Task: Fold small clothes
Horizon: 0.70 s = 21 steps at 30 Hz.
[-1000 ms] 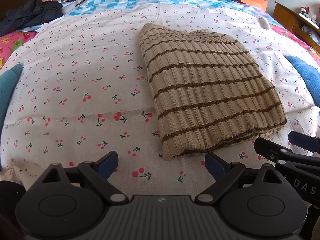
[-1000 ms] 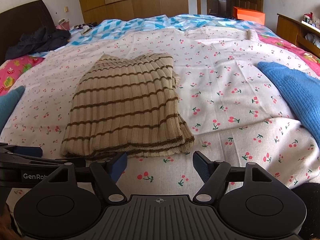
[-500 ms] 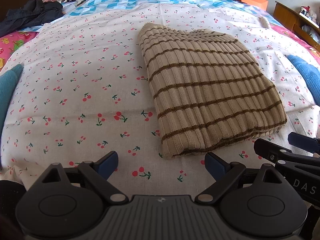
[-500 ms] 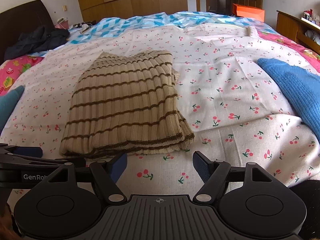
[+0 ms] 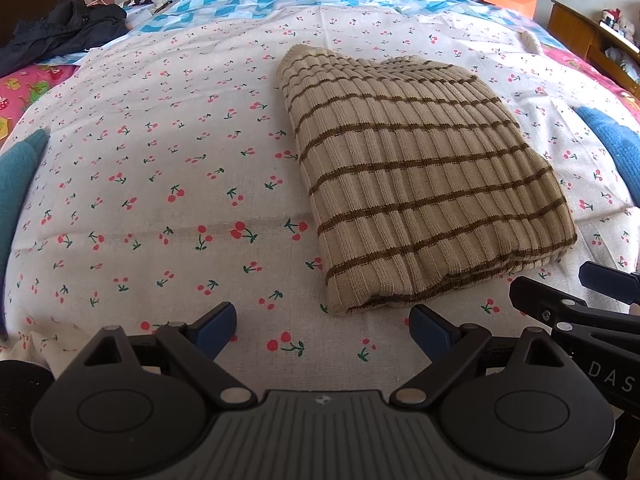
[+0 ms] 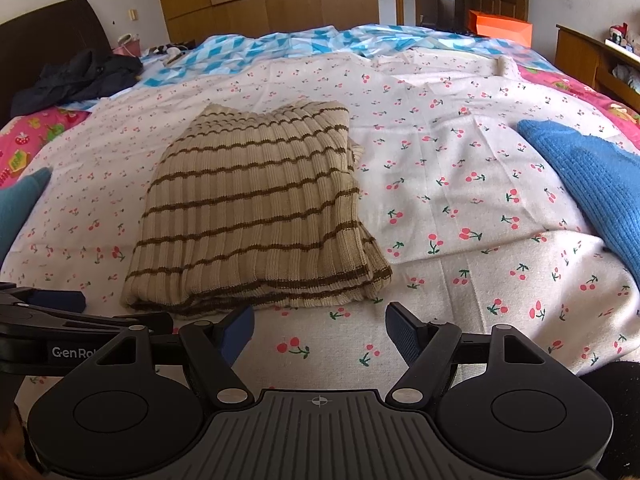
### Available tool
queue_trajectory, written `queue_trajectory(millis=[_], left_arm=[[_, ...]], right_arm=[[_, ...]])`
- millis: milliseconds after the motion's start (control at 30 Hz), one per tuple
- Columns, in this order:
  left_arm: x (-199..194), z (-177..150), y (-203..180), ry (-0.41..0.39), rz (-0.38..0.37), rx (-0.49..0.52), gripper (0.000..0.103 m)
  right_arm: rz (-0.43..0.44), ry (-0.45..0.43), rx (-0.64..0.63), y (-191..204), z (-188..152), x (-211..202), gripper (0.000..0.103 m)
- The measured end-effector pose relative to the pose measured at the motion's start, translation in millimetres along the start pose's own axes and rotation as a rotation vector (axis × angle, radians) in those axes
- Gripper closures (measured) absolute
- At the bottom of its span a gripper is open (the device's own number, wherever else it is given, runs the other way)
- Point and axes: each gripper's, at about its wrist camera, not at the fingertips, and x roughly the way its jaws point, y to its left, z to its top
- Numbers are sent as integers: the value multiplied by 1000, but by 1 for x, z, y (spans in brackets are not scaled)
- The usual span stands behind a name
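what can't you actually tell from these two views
- Striped knit: its inner layers and what garment it is are hidden by the top fold in both wrist views.
- Blue knit: cut off by the right edge of the right wrist view.
- Teal cloth: only a corner shows at the left edge.
- Shelf items: too small and edge-warped to identify.

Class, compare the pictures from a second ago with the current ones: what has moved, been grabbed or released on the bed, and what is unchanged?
Almost nothing changed. The right tool drew back and tipped up very slightly, so its view shows a little more of the room beyond the bed. Nothing was taken hold of or let go. The folded striped sweater lies where it was on the cherry-print sheet, the blue knit stays beside it, and the left tool stays open, as does the right.
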Motion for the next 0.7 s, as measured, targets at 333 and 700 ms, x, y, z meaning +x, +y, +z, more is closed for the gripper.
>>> queue_trajectory(millis=[333, 700], left_arm=[[-1, 0, 1, -9, -2, 1, 6], [-2, 0, 0, -13, -2, 1, 6]], right_arm=[[2, -3, 1, 0, 1, 0, 29], [3, -3, 2, 0, 1, -1, 29]])
